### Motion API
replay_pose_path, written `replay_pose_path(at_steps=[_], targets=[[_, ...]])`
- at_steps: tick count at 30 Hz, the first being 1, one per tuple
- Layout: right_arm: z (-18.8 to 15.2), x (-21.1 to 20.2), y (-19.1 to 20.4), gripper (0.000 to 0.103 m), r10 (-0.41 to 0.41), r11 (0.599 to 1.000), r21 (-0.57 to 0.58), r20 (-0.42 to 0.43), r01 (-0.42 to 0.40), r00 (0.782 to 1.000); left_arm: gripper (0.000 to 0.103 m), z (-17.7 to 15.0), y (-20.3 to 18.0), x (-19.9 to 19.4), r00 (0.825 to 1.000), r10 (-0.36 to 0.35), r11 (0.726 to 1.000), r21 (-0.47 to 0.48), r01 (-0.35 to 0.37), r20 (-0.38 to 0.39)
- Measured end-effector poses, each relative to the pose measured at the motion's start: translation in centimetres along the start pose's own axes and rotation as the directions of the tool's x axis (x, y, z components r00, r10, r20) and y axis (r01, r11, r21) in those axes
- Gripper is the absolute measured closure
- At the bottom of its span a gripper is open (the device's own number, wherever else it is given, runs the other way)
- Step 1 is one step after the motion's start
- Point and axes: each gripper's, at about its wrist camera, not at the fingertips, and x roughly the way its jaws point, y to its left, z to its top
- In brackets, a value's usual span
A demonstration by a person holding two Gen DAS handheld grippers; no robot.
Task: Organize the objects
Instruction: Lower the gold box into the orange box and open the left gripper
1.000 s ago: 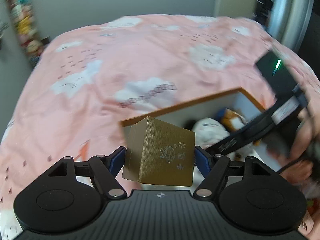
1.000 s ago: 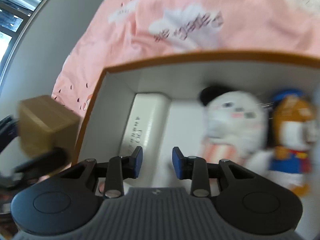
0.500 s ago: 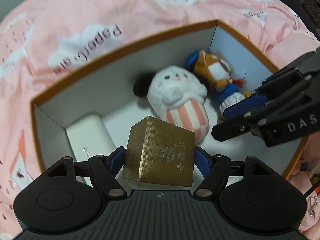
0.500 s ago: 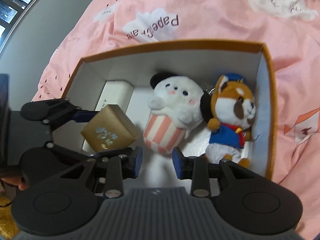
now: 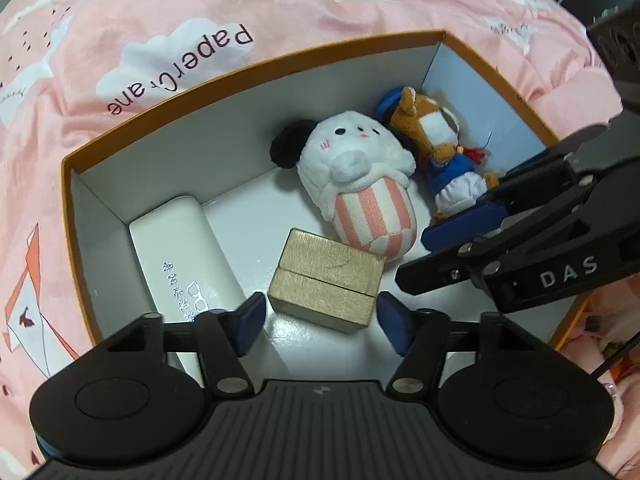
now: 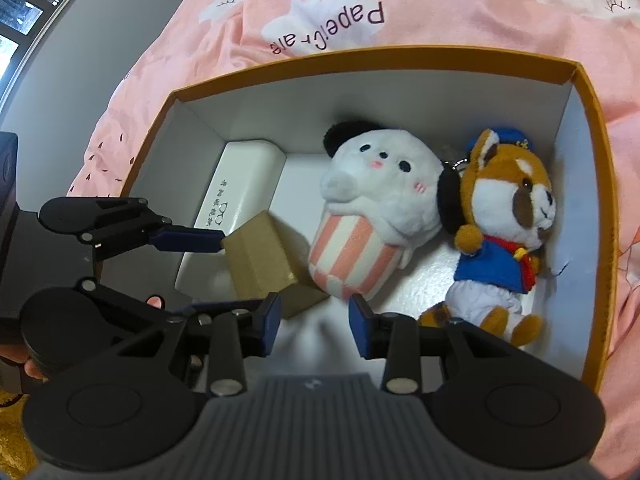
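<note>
The gold box [image 5: 326,280] sits on the floor of the big orange box [image 5: 256,66], right between the jaws of the left gripper [image 5: 320,320]. Those jaws have just been closing a little, but the blue pads are not touching the gold box, so it is let go. It looks stiff, light and a bit shiny, so it may slip; its 2 flat sides are the best place to hold. Just past the jaws lies the striped white plush [image 5: 360,184], touching the gold box. The white case [image 5: 180,256] is left of the jaws. The right gripper [image 6: 314,320] is partly open and holds nothing; the fox plush [image 6: 504,232] lies beyond it.
</note>
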Motion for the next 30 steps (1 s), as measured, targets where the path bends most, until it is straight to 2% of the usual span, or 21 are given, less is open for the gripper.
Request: replay_pose_path(at_steps=[2, 5, 6, 9, 12, 14, 16, 17, 20, 23, 25, 28, 30], targets=[[0.0, -0.2, 0.2, 0.063, 0.004, 1.000, -0.006, 0.012, -0.004, 1.000, 0.037, -0.1, 0.4, -0.8, 0.999, -0.010, 1.000, -0.021, 0.011, 0.035], [0.0, -0.9, 1.2, 0.062, 0.009, 0.998, -0.064, 0.031, -0.007, 0.999, 0.037, -0.9, 1.0, -2.6, 0.996, -0.003, 0.999, -0.046, 0.007, 0.092], [0.2, -0.9, 1.6, 0.057, 0.005, 0.996, -0.085, 0.037, -0.002, 0.999, 0.041, -1.1, 1.2, -3.3, 0.993, 0.012, 0.998, -0.061, -0.005, 0.115], [0.8, -0.5, 3.2, 0.050, -0.018, 0.985, -0.172, 0.048, 0.026, 0.999, 0.042, -1.7, 2.1, -5.2, 0.983, 0.074, 0.992, -0.116, -0.055, 0.166], [1.8, 0.7, 5.2, 0.041, -0.049, 0.959, -0.278, 0.047, 0.060, 0.998, 0.044, -2.2, 3.2, -7.1, 0.971, 0.099, 0.983, -0.174, -0.062, 0.216], [2.5, 1.7, 6.2, 0.041, -0.078, 0.941, -0.327, 0.035, 0.086, 0.996, 0.045, -2.5, 3.8, -7.6, 0.962, 0.125, 0.973, -0.219, -0.071, 0.243], [3.1, 2.9, 6.9, 0.041, -0.102, 0.926, -0.365, 0.003, 0.096, 0.995, 0.058, -3.0, 4.3, -8.0, 0.957, 0.135, 0.964, -0.256, -0.067, 0.256], [3.3, 3.5, 7.2, 0.041, -0.116, 0.920, -0.378, -0.013, 0.102, 0.993, 0.060, -3.2, 4.5, -8.1, 0.956, 0.135, 0.960, -0.271, -0.062, 0.262], [3.8, 4.8, 7.7, 0.053, -0.155, 0.900, -0.419, -0.045, 0.122, 0.987, 0.061, -4.0, 4.6, -8.9, 0.945, 0.156, 0.954, -0.292, -0.069, 0.287], [4.0, 5.0, 8.1, 0.055, -0.162, 0.878, -0.466, -0.071, 0.111, 0.984, 0.062, -4.7, 5.1, -9.5, 0.937, 0.136, 0.948, -0.318, -0.028, 0.322], [3.8, 4.9, 8.4, 0.056, -0.165, 0.845, -0.527, -0.093, 0.092, 0.982, 0.062, -5.2, 5.5, -9.8, 0.930, 0.131, 0.942, -0.336, -0.009, 0.344], [3.1, 4.5, 9.2, 0.056, -0.152, 0.779, -0.627, -0.158, 0.020, 0.976, 0.062, -5.8, 5.7, -10.1, 0.921, 0.164, 0.935, -0.354, -0.031, 0.352], [2.9, 4.4, 9.4, 0.056, -0.129, 0.754, -0.655, -0.221, -0.049, 0.967, 0.062, -5.9, 5.8, -10.2, 0.920, 0.179, 0.932, -0.359, -0.045, 0.348]])
